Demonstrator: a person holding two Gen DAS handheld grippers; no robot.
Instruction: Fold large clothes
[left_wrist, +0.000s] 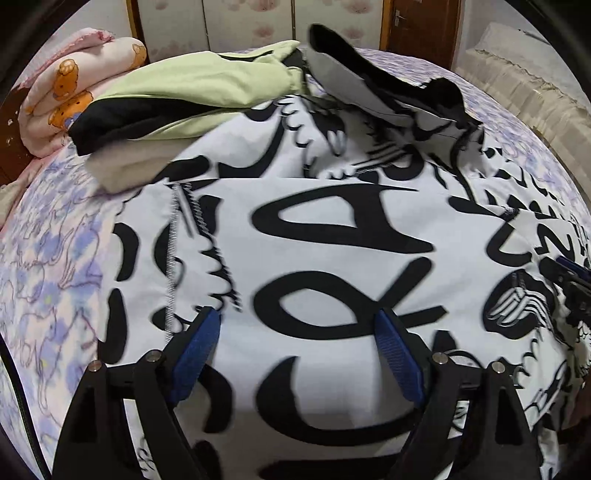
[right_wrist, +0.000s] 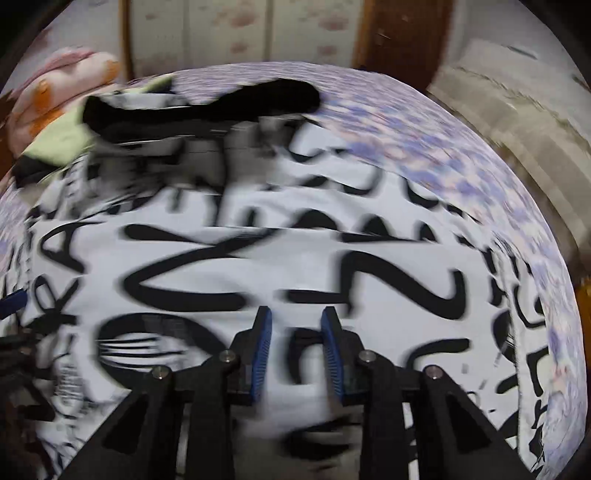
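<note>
Blue-padded fingers of the left gripper (left_wrist: 297, 317) stand wide apart over the black-and-white printed garment (left_wrist: 332, 236), with nothing between them but the cloth lying flat beneath; whether the tips touch it cannot be told. That garment spreads across the bed (left_wrist: 48, 258), whose sheet carries a pale purple pattern, and fills most of the left wrist view. At about 11 o'clock from the gripper a green and black garment (left_wrist: 192, 85) rests on the printed cloth's far edge, overlapping it, and past it at 10 o'clock a pink bear-print quilt (left_wrist: 55, 92) is bundled against the bed's far corner. At 1 o'clock a grey flap with black trim (left_wrist: 369, 81) rises off the cloth. At 3 o'clock the right gripper's dark frame pokes in at the picture's edge. In its own view the right gripper (right_wrist: 296, 314) has its jaws partly apart, nothing caught between the pads, the same printed garment (right_wrist: 207, 266) spread under them; this view is heavily smeared. It shows the bed's right-hand edge and a beige padded piece (right_wrist: 524, 122) beyond it more fully, while the left view alone shows the quilt clearly. A wooden door (left_wrist: 421, 26) stands behind the bed.
</note>
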